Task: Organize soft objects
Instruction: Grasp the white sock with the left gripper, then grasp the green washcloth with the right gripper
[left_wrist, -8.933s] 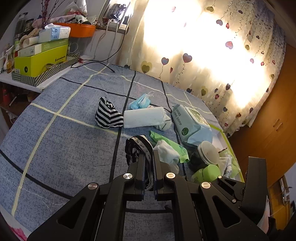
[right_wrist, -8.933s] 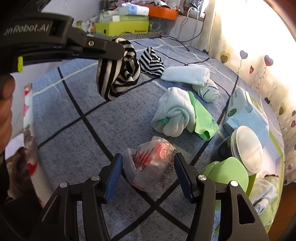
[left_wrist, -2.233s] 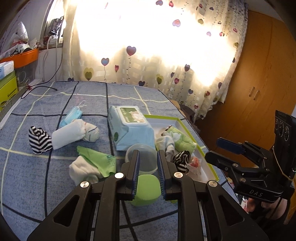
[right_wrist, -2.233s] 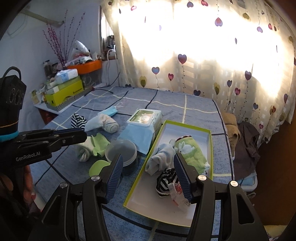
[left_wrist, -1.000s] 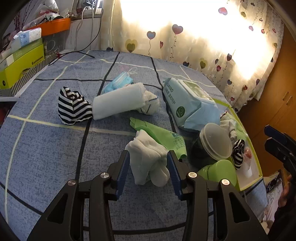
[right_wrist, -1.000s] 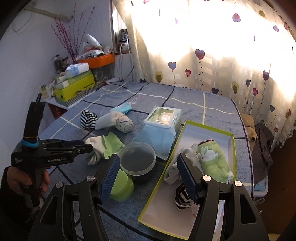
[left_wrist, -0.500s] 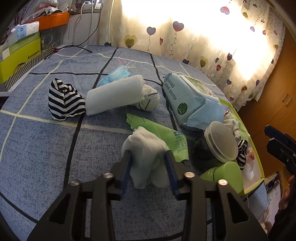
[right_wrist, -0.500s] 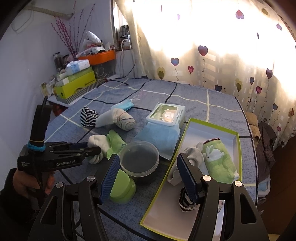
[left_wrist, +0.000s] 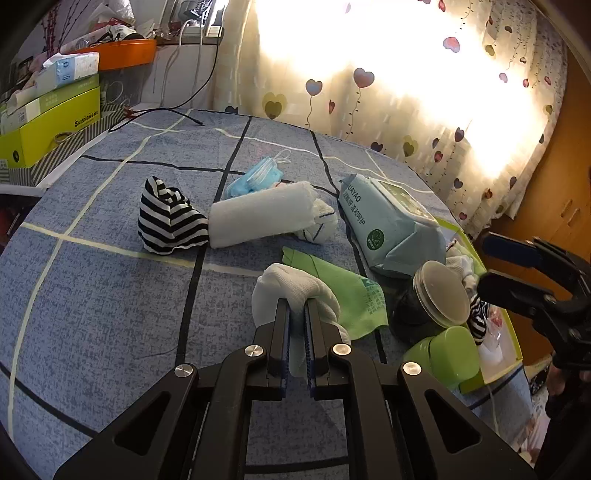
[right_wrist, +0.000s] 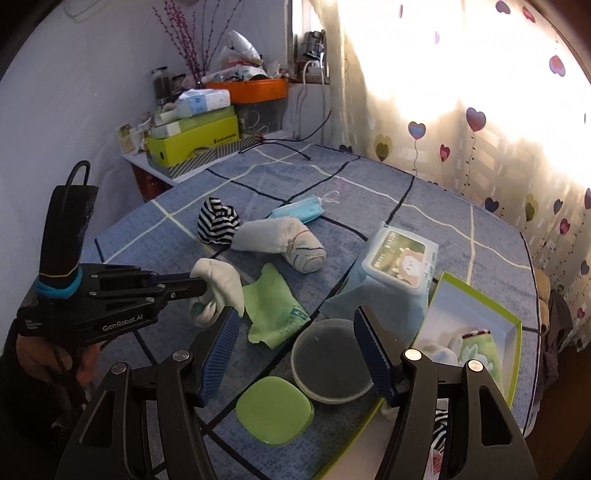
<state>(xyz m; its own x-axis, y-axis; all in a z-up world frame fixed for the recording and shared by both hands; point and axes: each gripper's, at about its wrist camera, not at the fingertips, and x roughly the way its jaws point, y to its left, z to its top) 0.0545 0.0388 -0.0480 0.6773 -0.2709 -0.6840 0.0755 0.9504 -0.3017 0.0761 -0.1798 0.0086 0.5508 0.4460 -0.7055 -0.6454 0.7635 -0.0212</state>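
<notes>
A bunched white sock (left_wrist: 295, 288) lies on the blue checked tablecloth beside a green cloth (left_wrist: 343, 291). My left gripper (left_wrist: 297, 306) is closing, and its pads pinch a fold of that sock (right_wrist: 221, 284). My right gripper (right_wrist: 295, 314) hovers open and empty over a round lidded tub (right_wrist: 330, 362). The green-rimmed tray (right_wrist: 513, 325) at the right holds a green bunny sock and other soft pieces. A striped sock (left_wrist: 166, 218) and a rolled white towel (left_wrist: 262, 214) lie farther back.
A wipes pack (right_wrist: 399, 266) leans by the tray. A green lid (right_wrist: 273, 410) sits near the front edge. A blue face mask (right_wrist: 299, 212) lies behind the towel. Stacked boxes (right_wrist: 192, 140) and an orange bin fill the side shelf. Curtains hang behind.
The left jaws have closed from wide open around the white sock to pinching it. The right gripper has shifted left, so the tray now sits lower right in its view.
</notes>
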